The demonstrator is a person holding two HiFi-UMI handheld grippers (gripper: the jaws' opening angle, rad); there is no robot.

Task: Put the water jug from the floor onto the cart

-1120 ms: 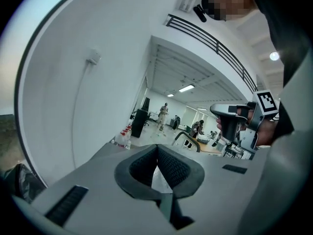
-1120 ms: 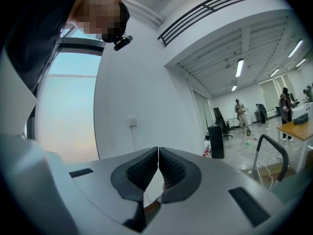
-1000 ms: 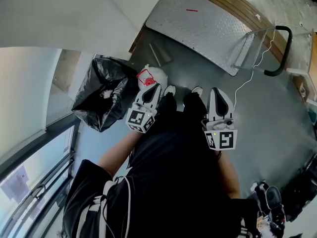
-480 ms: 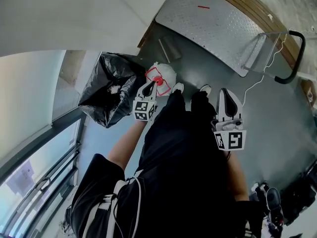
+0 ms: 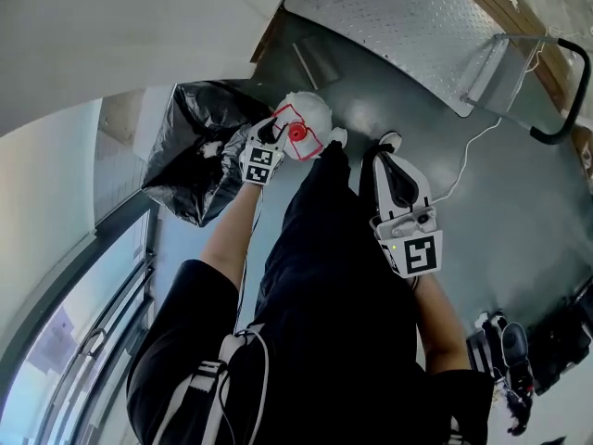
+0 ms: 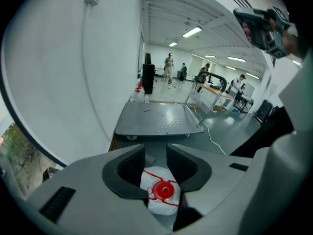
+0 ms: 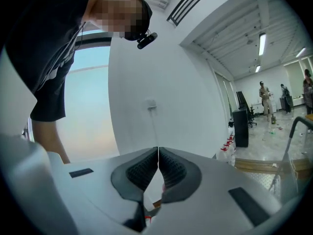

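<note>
**Water jug** (image 5: 308, 119): white, with a red cap and a red band round the neck. It stands upright on the floor (image 5: 500, 221), not yet lifted. It is just beside the black rubbish bag (image 5: 190, 160), near the wall (image 5: 111, 35), and short of the cart's near edge.

**Left gripper** (image 6: 156, 153): pointed steeply down over the jug's cap. The jaws have just been opening and stand apart. The cap and neck show in the gap beyond the tips, with neither pad pressing on them. I judge the jaws are spread to take the neck from above.

**Right gripper** (image 7: 157, 153): held roughly level beside the person's leg. The jaws are clenched together with nothing between them, seemingly kept out of the way.

**Cart** (image 5: 389, 35): a low, flat deck of tread plate, bare where visible, with a push handle (image 5: 567, 109) at the far end. The deck lies just beyond the jug, so the carry looks short.

**Room for moving**: the bag crowds the jug on one side, and the wall is close on that same side. The floor is open toward the cart. A white cable (image 5: 463, 156) trails over the floor from the handle end toward the person's feet and is a likely snag.
</note>
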